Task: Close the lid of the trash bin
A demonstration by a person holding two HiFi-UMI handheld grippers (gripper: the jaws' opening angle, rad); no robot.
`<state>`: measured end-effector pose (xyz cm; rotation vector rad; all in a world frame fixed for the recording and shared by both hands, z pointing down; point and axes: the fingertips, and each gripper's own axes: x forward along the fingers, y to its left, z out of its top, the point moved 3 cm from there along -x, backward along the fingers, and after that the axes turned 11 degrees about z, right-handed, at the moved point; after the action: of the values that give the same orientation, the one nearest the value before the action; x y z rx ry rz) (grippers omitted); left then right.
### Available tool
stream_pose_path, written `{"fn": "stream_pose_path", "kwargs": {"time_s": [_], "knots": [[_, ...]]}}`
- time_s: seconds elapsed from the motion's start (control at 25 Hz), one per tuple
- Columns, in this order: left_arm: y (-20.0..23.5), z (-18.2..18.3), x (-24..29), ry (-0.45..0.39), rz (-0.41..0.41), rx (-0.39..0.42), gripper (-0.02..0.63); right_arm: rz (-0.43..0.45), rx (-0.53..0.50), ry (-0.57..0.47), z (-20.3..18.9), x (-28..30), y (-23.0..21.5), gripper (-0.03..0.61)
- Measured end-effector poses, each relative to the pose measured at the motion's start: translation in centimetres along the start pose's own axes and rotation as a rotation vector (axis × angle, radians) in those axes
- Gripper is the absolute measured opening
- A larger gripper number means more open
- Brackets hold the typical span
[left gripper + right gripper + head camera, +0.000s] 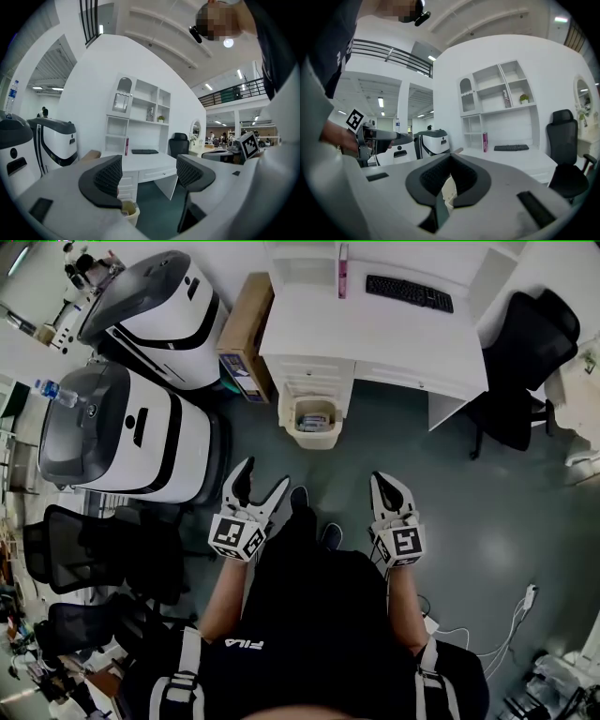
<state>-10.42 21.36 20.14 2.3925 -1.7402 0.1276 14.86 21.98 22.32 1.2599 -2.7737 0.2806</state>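
Observation:
A small beige trash bin [312, 423] stands on the floor against the white desk's drawers, its top open and rubbish showing inside. Both grippers hover above the floor well short of it. My left gripper [260, 482] is open with nothing between its fingers. In the left gripper view [149, 173] the bin [130, 212] shows low beside the left pad. My right gripper [388, 486] is shut on nothing. In the right gripper view [449, 174] a strip of the bin [448, 191] shows through the slit below the closed tips.
The white desk [375, 334] carries a black keyboard [409, 292]. A black office chair [520, 362] stands at the right. Two big white-and-grey machines [131, 427] and a cardboard box [246, 334] flank the bin's left. Mesh chairs [84, 549] and floor cables [506, 615] lie nearer.

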Motion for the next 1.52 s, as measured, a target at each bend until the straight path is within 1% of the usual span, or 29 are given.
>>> {"fn": "stream_pose_path", "kwargs": {"time_s": [0.24,0.44,0.56,0.72,0.8,0.92,1.04,1.12,1.24,1.32,1.4,1.52], "knots": [[1.1,-1.2,3.5,0.029,-0.013,0.0,0.371,-0.015,0.027,0.019,-1.0,2.0,-2.0,0.006],[4.1,-2.2,8.7,0.051,-0.035,-0.004,0.371,-0.027,0.04,0.034,-1.7,5.9,-4.2,0.006],[6.1,-4.5,12.9,0.1,-0.066,-0.002,0.371,-0.02,0.028,0.033,-2.7,9.4,-5.9,0.006],[9.9,-8.0,18.8,0.129,-0.052,0.001,0.371,-0.004,0.02,0.059,-4.9,14.9,-8.4,0.006],[12.0,-10.4,21.9,0.14,-0.042,0.0,0.371,0.006,0.006,0.08,-6.3,17.8,-9.4,0.006],[14.6,-15.3,26.5,0.171,-0.046,0.005,0.371,0.025,-0.013,0.076,-8.6,21.6,-10.5,0.006],[17.0,-20.1,29.8,0.209,-0.043,0.006,0.371,0.045,0.004,0.079,-12.2,24.1,-10.5,0.006],[18.7,-24.0,31.8,0.25,-0.033,0.002,0.371,0.057,0.018,0.106,-15.1,25.5,-10.6,0.006],[20.8,-30.6,34.3,0.344,-0.048,-0.014,0.371,0.061,0.055,0.155,-19.5,27.0,-10.6,0.006],[21.8,-34.1,35.5,0.392,-0.053,-0.025,0.371,0.064,0.072,0.182,-21.8,27.4,-10.4,0.006],[22.9,-37.1,36.7,0.425,-0.035,-0.025,0.371,0.068,0.083,0.205,-23.7,27.7,-10.3,0.006],[24.1,-40.0,38.4,0.457,-0.008,-0.013,0.371,0.073,0.103,0.228,-26.1,27.8,-10.6,0.006]]}}
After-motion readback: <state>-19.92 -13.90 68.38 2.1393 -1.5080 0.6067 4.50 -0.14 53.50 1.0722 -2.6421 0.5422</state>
